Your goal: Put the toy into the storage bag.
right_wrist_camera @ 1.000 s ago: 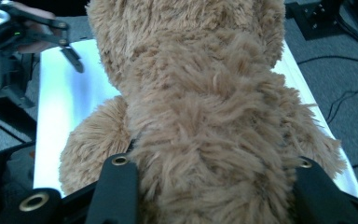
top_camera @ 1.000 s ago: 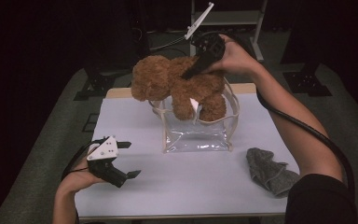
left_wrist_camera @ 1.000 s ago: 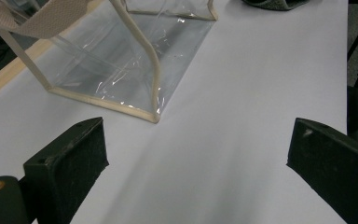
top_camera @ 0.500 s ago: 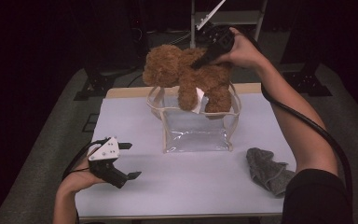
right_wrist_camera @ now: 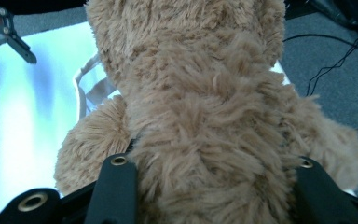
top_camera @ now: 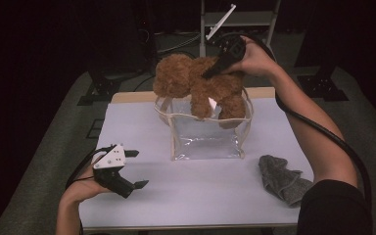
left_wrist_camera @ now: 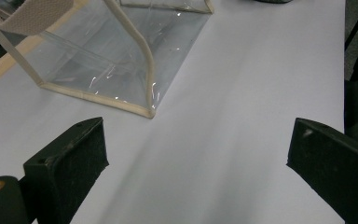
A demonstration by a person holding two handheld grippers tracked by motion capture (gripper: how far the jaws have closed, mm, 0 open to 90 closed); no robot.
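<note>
White tabletop [top_camera: 196,191], dark surrounding room

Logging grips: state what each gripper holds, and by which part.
Right gripper clamps the teddy bear around its body, above the clear bag. Left gripper holds nothing, jaws open.

Running off the top edge of the left gripper view: upper part of the clear bag [left_wrist_camera: 102,60]. Hiding the bag's mouth and rear wall at centre of the high view: brown plush bear [top_camera: 196,83]. Spilling past the top and bottom edges of the right gripper view, covering the right hand-held gripper's [right_wrist_camera: 209,186] pads. Lying too small for telling its make at lower right of the high view: grey cloth [top_camera: 281,176].
</note>
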